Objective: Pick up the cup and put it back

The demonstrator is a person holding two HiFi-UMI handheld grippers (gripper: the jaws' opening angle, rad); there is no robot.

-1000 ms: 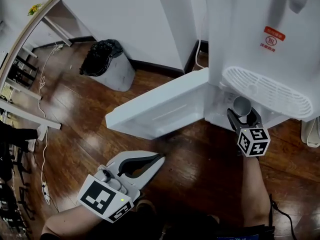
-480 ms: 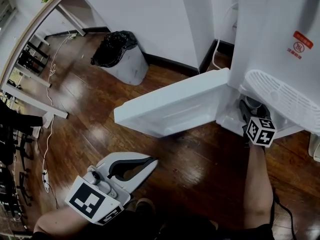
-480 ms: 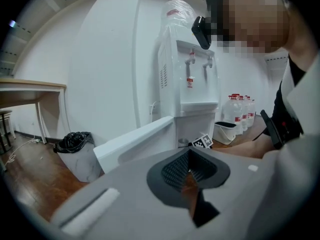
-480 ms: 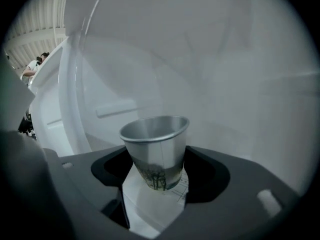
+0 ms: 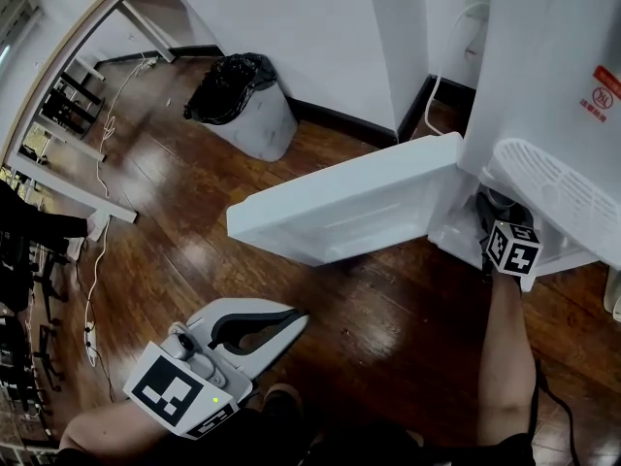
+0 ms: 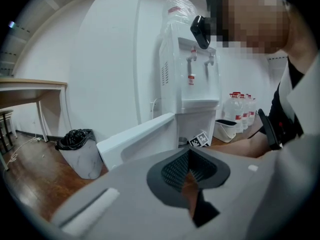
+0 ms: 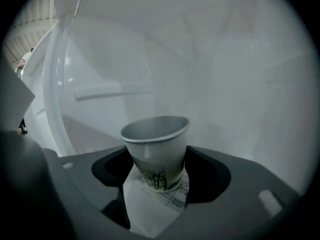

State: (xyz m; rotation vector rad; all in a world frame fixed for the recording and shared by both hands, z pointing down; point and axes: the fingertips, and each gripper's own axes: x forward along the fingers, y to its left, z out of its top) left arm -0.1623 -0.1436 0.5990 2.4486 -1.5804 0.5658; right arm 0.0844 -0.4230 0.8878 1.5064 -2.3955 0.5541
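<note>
One paper cup (image 7: 156, 151) sits upright, mouth up and long axis vertical, inside the water dispenser's (image 5: 543, 56) lower compartment, clasped between the right gripper's (image 5: 493, 212) jaws. Its dark green print and the dispenser's one red label (image 5: 605, 87) are unreadable. The left gripper (image 5: 291, 318) is closed and empty.

Dark glossy wood-plank floor (image 5: 388, 328) carries a tall white plastic water dispenser (image 5: 553, 56) w/ its lower cabinet door (image 5: 349, 207) swung open, a grey marbled waste bin (image 5: 260, 124) lined w/ a black bag nr the wall, white metal table legs (image 5: 68, 187) and a thin white cable (image 5: 90, 289) at L. Clear water bottles (image 6: 239, 106) and a white tub (image 6: 227, 130) stand beside the dispenser. In its white compartment (image 7: 225, 84) a grey paper cup (image 7: 156, 151) is upright over a printed paper sheet (image 7: 165, 204); contact can't be told.
</note>
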